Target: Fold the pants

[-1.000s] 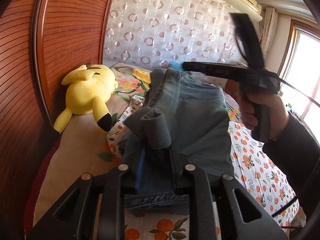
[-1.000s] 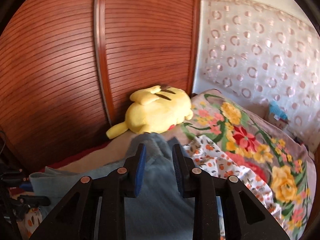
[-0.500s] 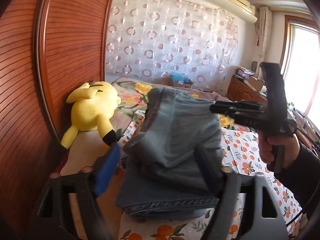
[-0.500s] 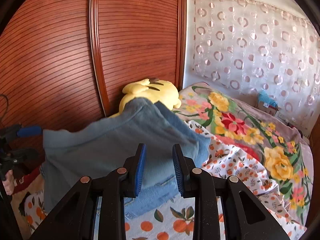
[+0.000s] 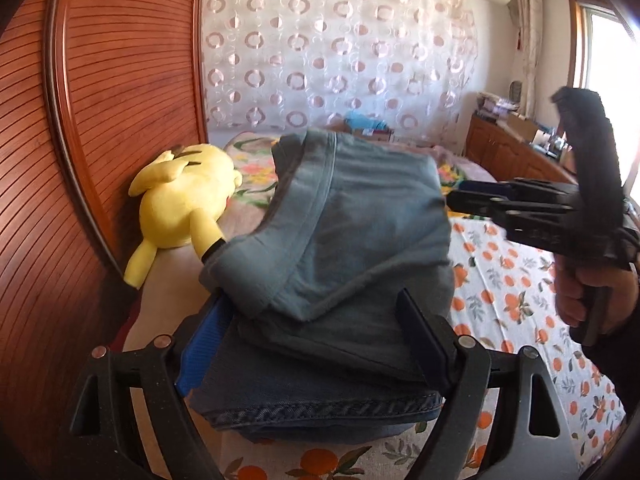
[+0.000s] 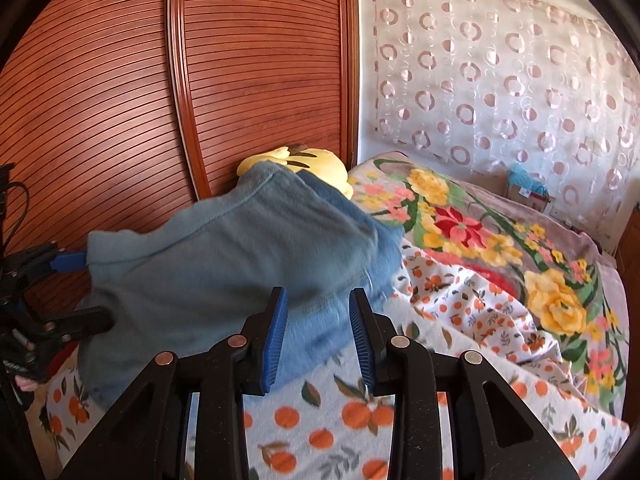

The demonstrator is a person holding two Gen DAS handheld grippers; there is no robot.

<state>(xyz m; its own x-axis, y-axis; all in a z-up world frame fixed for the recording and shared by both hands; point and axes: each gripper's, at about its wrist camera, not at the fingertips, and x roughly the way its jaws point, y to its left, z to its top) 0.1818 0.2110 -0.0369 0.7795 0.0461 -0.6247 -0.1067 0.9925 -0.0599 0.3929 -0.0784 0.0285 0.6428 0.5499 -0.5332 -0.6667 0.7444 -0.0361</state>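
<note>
Two grippers face one folded stack of jeans [image 5: 340, 280] lying on the orange-print sheet [image 5: 520, 300]; the left gripper [image 5: 316, 344] has just been opening and its jaws stand wide, one finger on either side of the near end of the stack, the blue pad [image 5: 200, 344] just beside the denim's left edge; whether either pad touches the cloth I cannot tell. The right gripper [image 6: 318, 344] has its jaws narrow but parted, having just opened a little; nothing sits between its fingers, and the jeans' edge lies just beyond its fingertips, slightly blurred. A hand [image 5: 588, 296] grips that right tool's handle, seen from the left camera. Beyond the left fingers, past the jeans, a yellow plush toy [image 5: 184, 200] lies against the wooden wardrobe door [image 6: 240, 80]; a flowered blanket [image 6: 480, 232] spreads beyond the right fingers.
</note>
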